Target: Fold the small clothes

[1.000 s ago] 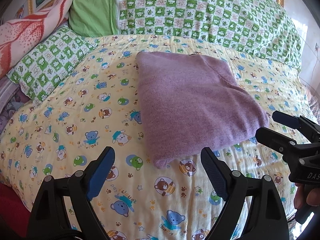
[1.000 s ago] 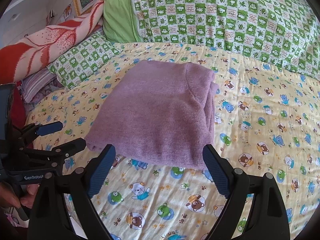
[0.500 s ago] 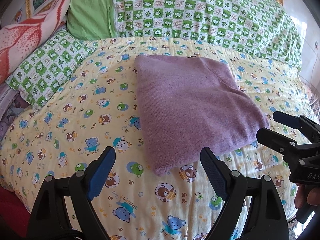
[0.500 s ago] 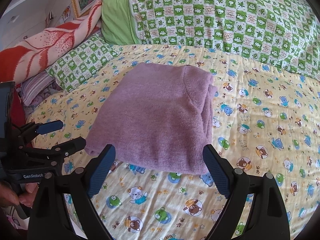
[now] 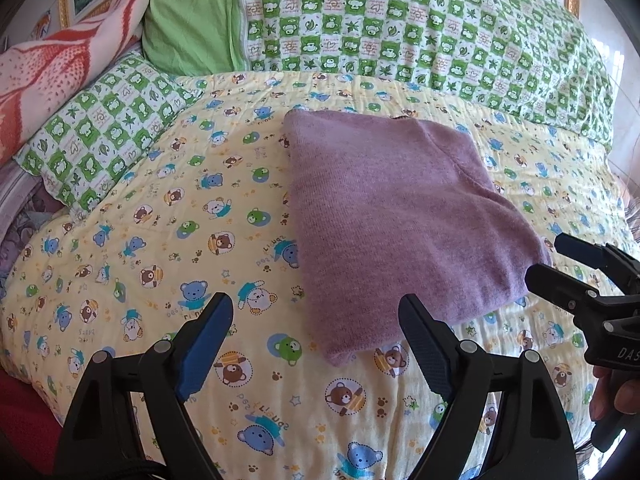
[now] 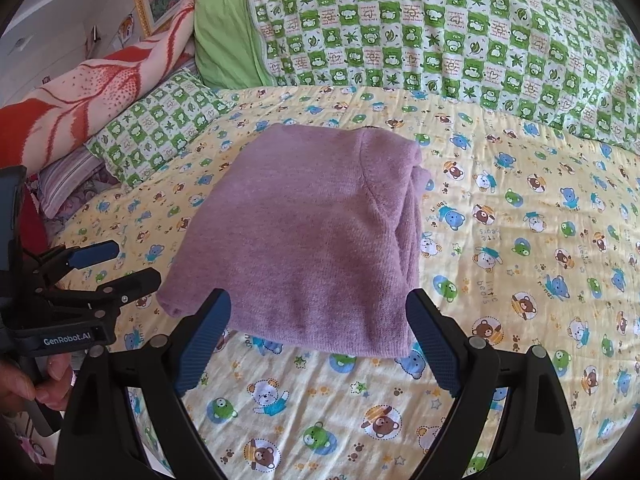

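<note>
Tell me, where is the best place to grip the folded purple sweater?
Probably the sweater's near corners, one gripper each, coming in low from the near side. Its near edge lies free on the quilt, and both sets of jaws are open just short of it.

left hand-held gripper (image 5: 316, 344): black frame, blue ribbed pads, silver screws | right hand-held gripper (image 6: 320, 336): same

From my two wrist views, the folded garment (image 5: 396, 232) lies on the quilt (image 5: 160, 248), ahead between both grippers, with pillows (image 5: 420, 28) behind it.
</note>
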{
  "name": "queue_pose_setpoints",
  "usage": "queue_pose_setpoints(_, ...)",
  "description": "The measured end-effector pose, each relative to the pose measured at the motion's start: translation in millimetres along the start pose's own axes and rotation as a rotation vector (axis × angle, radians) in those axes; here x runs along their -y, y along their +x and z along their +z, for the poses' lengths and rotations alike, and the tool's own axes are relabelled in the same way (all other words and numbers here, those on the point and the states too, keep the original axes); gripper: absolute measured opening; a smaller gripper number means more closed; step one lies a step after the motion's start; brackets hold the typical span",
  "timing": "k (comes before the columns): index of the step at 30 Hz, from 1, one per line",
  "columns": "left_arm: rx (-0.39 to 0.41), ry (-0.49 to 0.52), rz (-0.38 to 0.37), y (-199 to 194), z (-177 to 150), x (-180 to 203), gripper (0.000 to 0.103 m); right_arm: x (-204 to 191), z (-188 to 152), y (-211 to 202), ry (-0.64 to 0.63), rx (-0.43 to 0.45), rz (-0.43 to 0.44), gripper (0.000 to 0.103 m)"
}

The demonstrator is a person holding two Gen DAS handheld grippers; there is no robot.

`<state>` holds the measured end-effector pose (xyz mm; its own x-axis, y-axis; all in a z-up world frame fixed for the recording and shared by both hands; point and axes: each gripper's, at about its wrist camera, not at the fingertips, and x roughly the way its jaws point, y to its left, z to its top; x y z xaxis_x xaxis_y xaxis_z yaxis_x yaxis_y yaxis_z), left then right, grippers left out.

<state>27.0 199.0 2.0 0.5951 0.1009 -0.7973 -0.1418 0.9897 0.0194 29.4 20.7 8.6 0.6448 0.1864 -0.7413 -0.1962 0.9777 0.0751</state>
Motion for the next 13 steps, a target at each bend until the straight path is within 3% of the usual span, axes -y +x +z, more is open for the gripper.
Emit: queue_pose_setpoints(13, -0.015, -0.019, -0.023, 1.5, 4.4, 3.5, 0.086, 5.9, 4.8, 0.0, 0.016, 0.007, -0.007, 0.089)
